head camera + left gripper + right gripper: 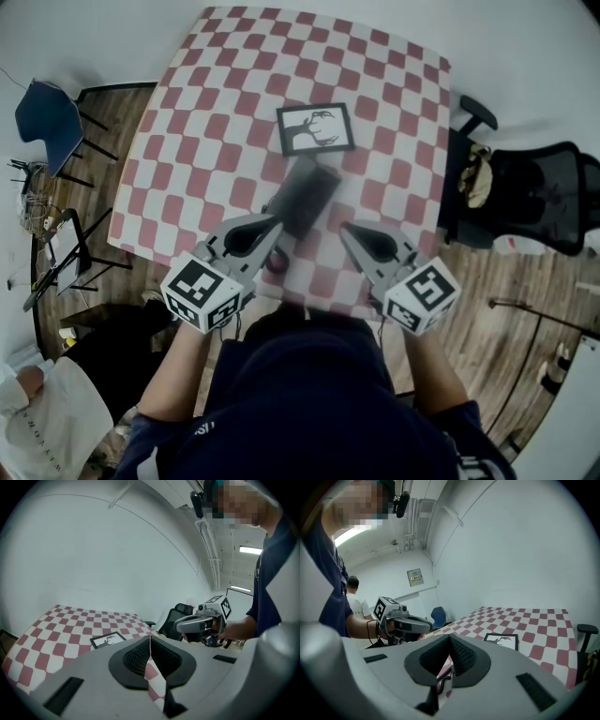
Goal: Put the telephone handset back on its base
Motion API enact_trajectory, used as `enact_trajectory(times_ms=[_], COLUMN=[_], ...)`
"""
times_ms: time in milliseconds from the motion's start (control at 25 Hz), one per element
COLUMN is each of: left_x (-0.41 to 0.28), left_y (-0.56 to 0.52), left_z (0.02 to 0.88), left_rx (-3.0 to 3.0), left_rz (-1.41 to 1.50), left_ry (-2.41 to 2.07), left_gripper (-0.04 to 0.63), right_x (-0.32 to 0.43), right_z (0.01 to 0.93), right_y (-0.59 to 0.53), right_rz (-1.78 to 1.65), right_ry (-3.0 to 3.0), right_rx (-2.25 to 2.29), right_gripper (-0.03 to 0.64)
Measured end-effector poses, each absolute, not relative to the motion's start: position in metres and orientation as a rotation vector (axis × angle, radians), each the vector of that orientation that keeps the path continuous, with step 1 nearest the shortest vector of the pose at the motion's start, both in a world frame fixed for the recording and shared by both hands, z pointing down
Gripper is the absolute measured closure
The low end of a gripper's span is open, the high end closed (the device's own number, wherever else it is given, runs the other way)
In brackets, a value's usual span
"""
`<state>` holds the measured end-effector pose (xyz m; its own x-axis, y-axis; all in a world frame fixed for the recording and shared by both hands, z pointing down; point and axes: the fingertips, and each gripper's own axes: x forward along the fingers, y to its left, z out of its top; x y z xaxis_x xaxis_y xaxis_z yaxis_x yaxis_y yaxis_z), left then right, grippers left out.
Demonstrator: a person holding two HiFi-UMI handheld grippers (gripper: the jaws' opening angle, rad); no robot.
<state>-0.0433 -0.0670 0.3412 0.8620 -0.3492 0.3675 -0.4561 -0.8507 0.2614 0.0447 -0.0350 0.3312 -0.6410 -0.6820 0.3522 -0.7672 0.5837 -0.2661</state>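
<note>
At the left, the left hand-held gripper (275,228) hangs above the near part of the red-and-white checked desk (394,84). Its jaws are pressed together with nothing between them. Just beyond its tip, and between the two tools, the dark telephone (305,195) lies on the cloth, nearer than the black-framed white card (316,128). The telephone is blurred, so handset and base merge into one shape, and I cannot tell whether the handset is seated.

To the right, the right hand-held gripper (347,230) has its jaws closed too and carries nothing.

The handset is likely light, rigid, smooth plastic. It should take a firm pinch but could slip, so the narrow middle bar between earpiece and mouthpiece looks the best place to hold it. A cord, if there is one, may tug.
</note>
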Motion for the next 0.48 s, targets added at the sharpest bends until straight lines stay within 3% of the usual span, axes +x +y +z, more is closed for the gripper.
enact_trajectory(times_ms=[480], left_x=[-0.0375], left_y=[-0.0672], left_z=[0.3435], left_rx=[2.690], left_rz=[0.429], left_ry=[-0.606], left_gripper=[0.560], right_x=[0.0475], right_z=[0.3342], right_y=[-0.0352], right_rz=[0.587], right_ry=[-2.594], right_rx=[1.196], right_gripper=[0.600])
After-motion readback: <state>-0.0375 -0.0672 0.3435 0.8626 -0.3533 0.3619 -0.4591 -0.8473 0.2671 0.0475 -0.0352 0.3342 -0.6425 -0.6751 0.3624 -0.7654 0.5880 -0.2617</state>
